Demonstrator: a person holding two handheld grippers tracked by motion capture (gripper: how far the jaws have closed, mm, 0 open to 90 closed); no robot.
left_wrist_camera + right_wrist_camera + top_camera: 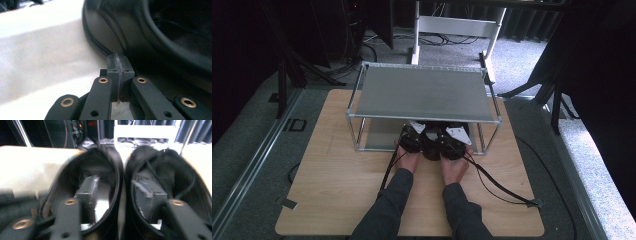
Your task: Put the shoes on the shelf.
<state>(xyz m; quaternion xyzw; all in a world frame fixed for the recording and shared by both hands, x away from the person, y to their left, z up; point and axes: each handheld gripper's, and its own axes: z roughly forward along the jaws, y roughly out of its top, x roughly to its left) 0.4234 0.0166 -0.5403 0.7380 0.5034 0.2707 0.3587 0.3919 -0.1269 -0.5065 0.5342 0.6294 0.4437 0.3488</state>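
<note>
Two black shoes (432, 146) stand side by side at the front of the lower shelf of a metal rack (422, 92). In the right gripper view my right gripper (120, 192) is open. One finger (87, 190) sits inside the left shoe (80, 167), the other inside the right shoe (167, 167). The shoes' two touching walls lie between the fingers, unpressed. My left gripper (118, 62) is shut with nothing held, its tips against the outer side of a black shoe (112, 32). From above, the left gripper (411, 136) and the right gripper (453, 136) flank the pair.
The rack stands at the far middle of a wooden table (337, 170); its top shelf overhangs the grippers. Black cables (497, 185) trail from the grippers across the near table. Dark stands and a white frame (457, 25) sit on the floor behind.
</note>
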